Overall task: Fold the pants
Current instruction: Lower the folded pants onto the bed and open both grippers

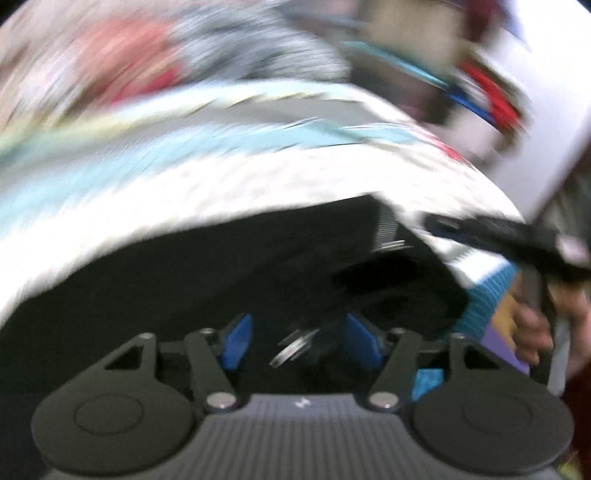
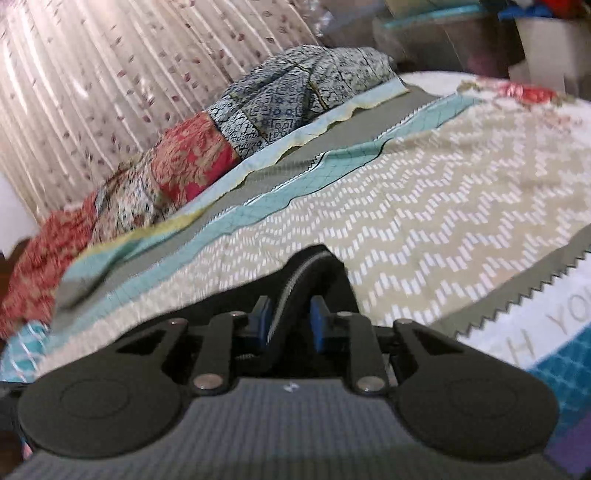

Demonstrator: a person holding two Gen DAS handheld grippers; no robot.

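Observation:
The black pants (image 1: 221, 266) lie on the patterned bedspread (image 1: 258, 177), filling the lower half of the blurred left wrist view. My left gripper (image 1: 299, 339) is open just above the black cloth, its blue pads (image 1: 238, 341) apart, a metal fastening (image 1: 291, 349) between them. My right gripper (image 2: 290, 325) is shut on a ridge of the black pants (image 2: 317, 269) with a grey seam, held between the blue pads (image 2: 263, 321) over the bed. The right gripper and the hand holding it also show at the right of the left wrist view (image 1: 517, 236).
The bedspread (image 2: 424, 206) has a beige zigzag field with teal and grey bands. Red and blue-patterned cloths (image 2: 258, 110) are piled along the far edge by a curtain (image 2: 92, 74). Storage bins (image 2: 443, 26) stand at the back right.

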